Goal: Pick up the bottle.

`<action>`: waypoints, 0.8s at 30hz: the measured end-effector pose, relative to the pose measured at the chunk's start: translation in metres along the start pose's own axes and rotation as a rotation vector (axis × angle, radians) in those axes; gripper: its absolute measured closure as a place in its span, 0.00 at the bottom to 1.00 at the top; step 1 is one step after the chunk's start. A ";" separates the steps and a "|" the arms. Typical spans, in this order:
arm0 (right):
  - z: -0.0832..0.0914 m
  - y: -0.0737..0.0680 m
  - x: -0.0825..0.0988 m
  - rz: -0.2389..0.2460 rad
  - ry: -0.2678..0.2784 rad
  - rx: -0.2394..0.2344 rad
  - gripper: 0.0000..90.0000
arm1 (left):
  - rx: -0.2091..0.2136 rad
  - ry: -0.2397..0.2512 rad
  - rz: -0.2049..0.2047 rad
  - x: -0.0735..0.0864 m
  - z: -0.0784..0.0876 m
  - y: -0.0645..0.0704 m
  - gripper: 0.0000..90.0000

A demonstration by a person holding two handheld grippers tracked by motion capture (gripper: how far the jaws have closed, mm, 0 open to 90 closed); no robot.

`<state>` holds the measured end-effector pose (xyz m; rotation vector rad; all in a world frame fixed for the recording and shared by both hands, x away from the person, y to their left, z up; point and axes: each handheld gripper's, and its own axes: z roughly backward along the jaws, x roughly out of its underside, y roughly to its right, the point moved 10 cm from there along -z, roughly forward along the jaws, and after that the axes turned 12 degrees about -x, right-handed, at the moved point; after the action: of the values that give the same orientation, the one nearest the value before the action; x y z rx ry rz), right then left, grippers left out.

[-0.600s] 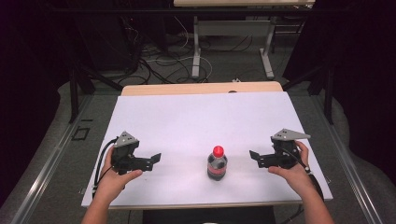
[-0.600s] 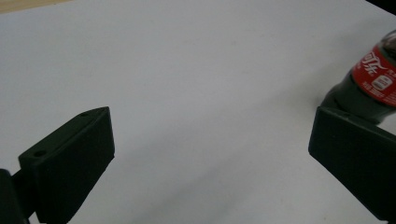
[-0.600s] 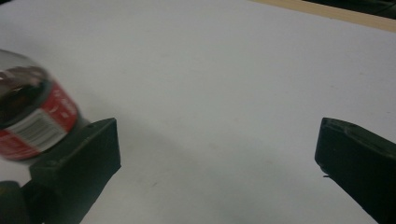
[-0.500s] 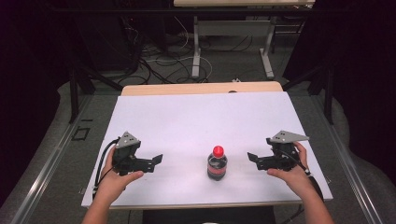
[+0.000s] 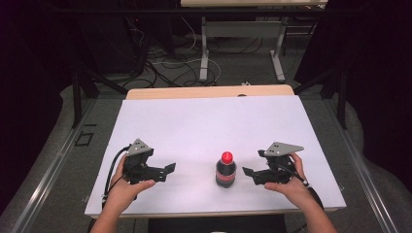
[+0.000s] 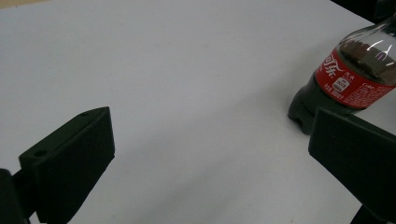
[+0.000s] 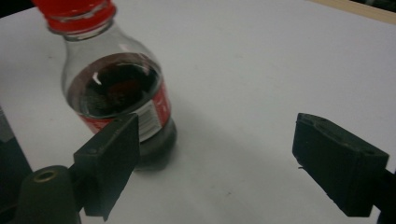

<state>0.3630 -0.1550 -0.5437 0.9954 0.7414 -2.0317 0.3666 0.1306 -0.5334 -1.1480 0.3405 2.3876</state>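
Note:
A small cola bottle [image 5: 226, 172] with a red cap and red label stands upright on the white table top [image 5: 209, 126], near the front edge. My left gripper [image 5: 168, 171] is open, a hand's width to the bottle's left, jaws pointing toward it. In the left gripper view the bottle [image 6: 348, 79] stands beyond the right jaw. My right gripper [image 5: 248, 174] is open just right of the bottle, not touching it. The right gripper view has the bottle [image 7: 116, 88] close behind the left jaw, and nothing lies between the gripper's [image 7: 219, 158] jaws.
The white top rests on a wooden table whose far edge [image 5: 209, 92] shows as a tan strip. Beyond it stand another table's legs [image 5: 204, 58] and floor cables [image 5: 165, 63]. Metal rails [image 5: 43, 174] run along both sides.
Both grippers have moved inward toward the bottle, the right one nearly reaching it. The bottle has not moved.

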 end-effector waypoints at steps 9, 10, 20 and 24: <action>-0.031 -0.028 0.008 0.026 -0.046 -0.125 0.18 | -0.004 -0.012 -0.017 0.004 -0.004 0.004 0.01; -0.031 -0.028 0.008 0.026 -0.046 -0.125 0.18 | -0.002 -0.019 -0.023 0.005 -0.005 0.004 0.01; -0.052 -0.039 0.012 0.042 -0.069 -0.157 0.24 | 0.003 -0.032 -0.047 0.009 -0.007 0.007 0.01; -0.060 -0.040 0.014 0.051 -0.076 -0.147 0.26 | -0.002 -0.032 -0.049 0.010 -0.008 0.008 0.02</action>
<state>0.3486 -0.0931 -0.5808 0.8404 0.8038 -1.9300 0.3632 0.1235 -0.5460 -1.1050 0.2956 2.3619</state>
